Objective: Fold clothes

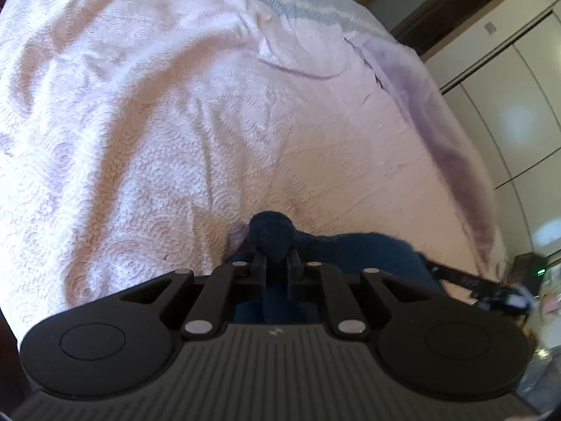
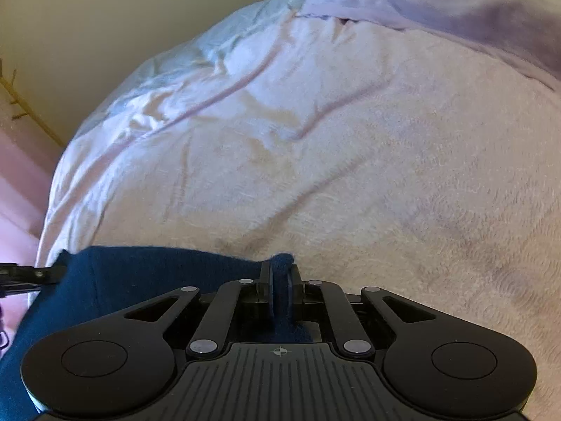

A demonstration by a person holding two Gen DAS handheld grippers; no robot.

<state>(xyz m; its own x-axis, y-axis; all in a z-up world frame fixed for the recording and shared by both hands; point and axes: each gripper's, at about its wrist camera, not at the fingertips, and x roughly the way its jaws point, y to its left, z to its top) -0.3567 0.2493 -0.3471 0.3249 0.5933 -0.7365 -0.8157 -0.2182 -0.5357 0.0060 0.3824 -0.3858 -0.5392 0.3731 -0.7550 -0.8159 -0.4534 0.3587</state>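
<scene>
A dark blue garment (image 1: 368,249) stretches between my two grippers above a bed. My left gripper (image 1: 275,245) is shut on a bunched corner of it, and the cloth runs off to the right toward the other gripper (image 1: 491,287), seen at the right edge. In the right wrist view my right gripper (image 2: 280,270) is shut on another edge of the dark blue garment (image 2: 147,273), which spreads left and hangs down under the tool. The left gripper (image 2: 21,275) shows at the far left there. Most of the garment is hidden below both tools.
A pale pink textured bedspread (image 1: 175,122) covers the bed (image 2: 385,175) under both grippers. A lilac blanket (image 1: 420,80) and a light blue sheet (image 2: 196,56) lie at the far side. White wardrobe doors (image 1: 519,112) stand right of the bed; a beige wall (image 2: 87,17) stands behind.
</scene>
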